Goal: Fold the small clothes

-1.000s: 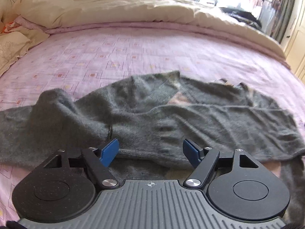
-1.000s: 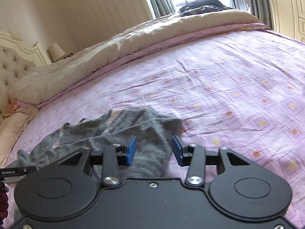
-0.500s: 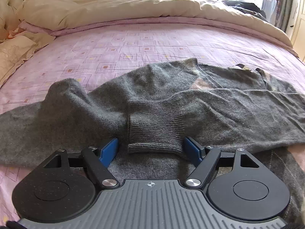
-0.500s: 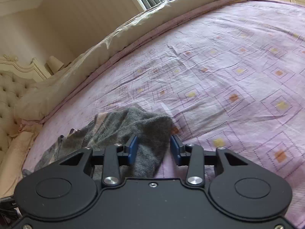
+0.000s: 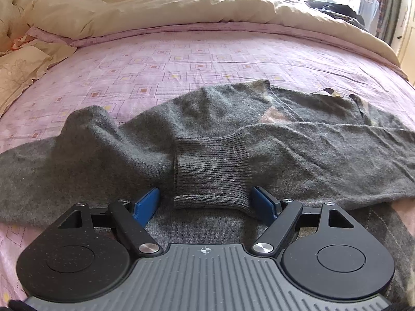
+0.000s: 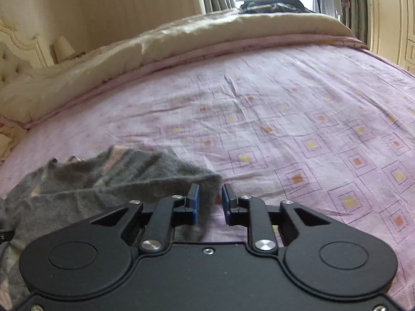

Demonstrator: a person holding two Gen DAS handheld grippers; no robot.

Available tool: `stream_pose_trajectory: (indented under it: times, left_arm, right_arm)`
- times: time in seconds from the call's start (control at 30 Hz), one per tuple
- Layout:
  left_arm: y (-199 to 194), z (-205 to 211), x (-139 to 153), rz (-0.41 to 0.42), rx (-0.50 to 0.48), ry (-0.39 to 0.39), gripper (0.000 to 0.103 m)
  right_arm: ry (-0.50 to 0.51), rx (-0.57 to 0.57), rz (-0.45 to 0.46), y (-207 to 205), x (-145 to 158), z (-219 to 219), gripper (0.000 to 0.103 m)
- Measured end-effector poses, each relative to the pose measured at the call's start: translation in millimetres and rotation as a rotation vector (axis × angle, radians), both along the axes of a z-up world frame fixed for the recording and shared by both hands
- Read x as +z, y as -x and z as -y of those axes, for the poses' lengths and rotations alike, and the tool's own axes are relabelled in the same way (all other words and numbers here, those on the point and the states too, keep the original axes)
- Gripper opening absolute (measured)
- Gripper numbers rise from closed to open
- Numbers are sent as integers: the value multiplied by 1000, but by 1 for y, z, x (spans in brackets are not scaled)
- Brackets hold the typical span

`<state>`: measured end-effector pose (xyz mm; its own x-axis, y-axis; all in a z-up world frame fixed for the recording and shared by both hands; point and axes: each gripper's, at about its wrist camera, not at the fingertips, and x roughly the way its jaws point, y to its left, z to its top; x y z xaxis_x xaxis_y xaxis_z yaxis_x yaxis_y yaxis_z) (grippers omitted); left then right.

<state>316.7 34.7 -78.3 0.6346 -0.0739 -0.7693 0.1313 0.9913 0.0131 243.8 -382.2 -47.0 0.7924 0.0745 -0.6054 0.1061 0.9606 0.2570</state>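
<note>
Grey wool sweater (image 5: 233,134) sprawls mid-frame on the bed (image 5: 181,59). Left gripper (image 5: 206,203) is spread wide around the cuff (image 5: 211,178); right gripper (image 6: 210,204) has a gap, hem (image 6: 207,202) between. Closing shallow, the knit could slip free.

A bed (image 5: 207,59) covered in a lilac sheet printed with squares. A grey knitted sweater (image 5: 233,134) lies spread on it. A cream duvet (image 5: 168,10) is bunched along the far side.
</note>
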Motion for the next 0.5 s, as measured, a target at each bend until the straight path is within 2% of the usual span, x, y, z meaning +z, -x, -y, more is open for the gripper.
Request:
stream_pose_trajectory:
  times: [0.03,0.1,0.2,0.27,0.37,0.5]
  left_arm:
    - [0,0,0,1,1,-2,79]
    - [0,1,0,3,4,-2,79]
    - [-1,1,0,1,6,-1,79]
    - [0,1,0,2,5,0,79]
    - [4,-2,2,0,0,8,79]
    - [20,-9,6,-1,2,20,79]
  right_arm:
    - [8,24,15,9,7,-6,36]
    - [32,73,0,21,9,-18,54]
    - [65,114,-99,27,-7,-26,52]
    - [137,54,-162,30,-24,-23,51]
    - [98,2,-139,44,-23,-13,50]
    - [129,-25,-48,73,1,-22,54]
